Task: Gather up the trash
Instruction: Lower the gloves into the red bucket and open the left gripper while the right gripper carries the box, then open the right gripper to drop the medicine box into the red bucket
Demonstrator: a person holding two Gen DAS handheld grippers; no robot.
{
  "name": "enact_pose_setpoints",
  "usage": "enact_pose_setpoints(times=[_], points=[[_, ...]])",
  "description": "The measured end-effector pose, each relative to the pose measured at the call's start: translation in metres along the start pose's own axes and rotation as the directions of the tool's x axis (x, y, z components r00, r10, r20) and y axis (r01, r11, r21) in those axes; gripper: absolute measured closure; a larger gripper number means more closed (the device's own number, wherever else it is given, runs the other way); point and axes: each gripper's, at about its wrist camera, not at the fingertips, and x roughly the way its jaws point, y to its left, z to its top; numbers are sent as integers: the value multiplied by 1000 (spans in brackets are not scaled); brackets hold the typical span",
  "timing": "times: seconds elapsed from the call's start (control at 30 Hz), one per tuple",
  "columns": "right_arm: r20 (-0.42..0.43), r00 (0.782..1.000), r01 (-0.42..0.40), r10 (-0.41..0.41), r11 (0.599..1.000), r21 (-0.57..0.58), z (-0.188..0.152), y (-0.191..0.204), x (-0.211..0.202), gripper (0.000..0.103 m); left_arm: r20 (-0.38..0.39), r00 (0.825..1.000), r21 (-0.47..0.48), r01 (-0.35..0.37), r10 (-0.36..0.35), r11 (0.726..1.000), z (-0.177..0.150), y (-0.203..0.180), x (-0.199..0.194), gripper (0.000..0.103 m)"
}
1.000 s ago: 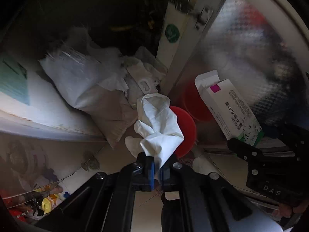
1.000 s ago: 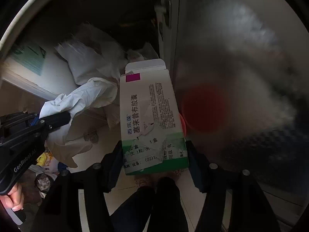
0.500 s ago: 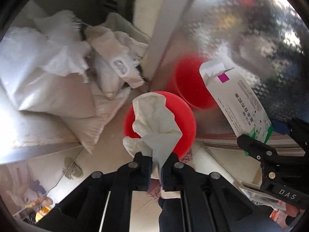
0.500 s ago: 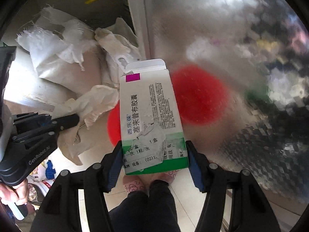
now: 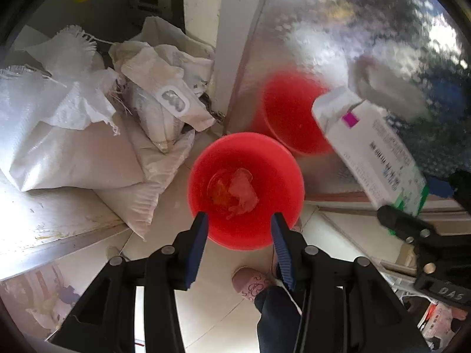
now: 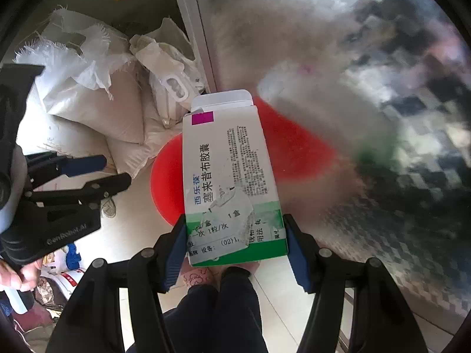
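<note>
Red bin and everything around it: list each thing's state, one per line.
Red bin: upright on the floor, crumpled tissue lying inside.
Left tool: above the bin, jaws opening, nothing between them.
Right tool: shut on the medicine box.
Medicine box: top flap open, label torn.
White sacks: piled beside the bin.

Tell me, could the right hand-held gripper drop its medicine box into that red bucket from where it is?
Probably yes. The right hand-held gripper holds the medicine box directly above the red bucket, whose mouth is open. The left hand-held gripper, jaws opening, sits off to the side.
</note>
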Motion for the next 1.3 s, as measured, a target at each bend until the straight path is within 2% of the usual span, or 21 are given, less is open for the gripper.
enact_pose_setpoints(times=[0.13, 0.37, 0.43, 0.63, 0.7, 0.83, 0.93, 0.97, 1.3], points=[[-20, 1000, -15, 15, 1000, -26, 3, 1, 6, 44, 27, 999, -21, -34, 34, 999, -1, 7, -3, 61], [-69, 998, -16, 9, 995, -94, 14, 17, 33, 44, 4, 999, -107, -48, 48, 993, -7, 29, 3, 60], [-80, 997, -27, 18, 993, -114, 16, 23, 41, 44, 1, 998, -122, -62, 62, 991, -10, 34, 5, 48], [-103, 995, -30, 16, 990, -138, 19, 36, 54, 44, 4, 997, -155, -77, 79, 985, -19, 43, 9, 27], [-111, 994, -32, 16, 989, -142, 18, 39, 56, 44, 9, 996, -160, -85, 87, 983, -21, 45, 10, 24], [-124, 992, -37, 17, 986, -160, 17, 45, 65, 43, 15, 994, -156, -102, 106, 982, -26, 47, 12, 21], [-117, 993, -19, -1, 985, -171, 15, 46, 68, 26, 14, 994, -149, -106, 110, 983, -29, 47, 14, 21], [-110, 994, -15, -4, 985, -171, 14, 47, 68, 25, 14, 994, -147, -105, 109, 984, -29, 46, 14, 21], [-91, 996, -8, -9, 984, -179, 7, 46, 44, 23, 33, 993, -144, -107, 112, 984, -39, 40, -17, 21]])
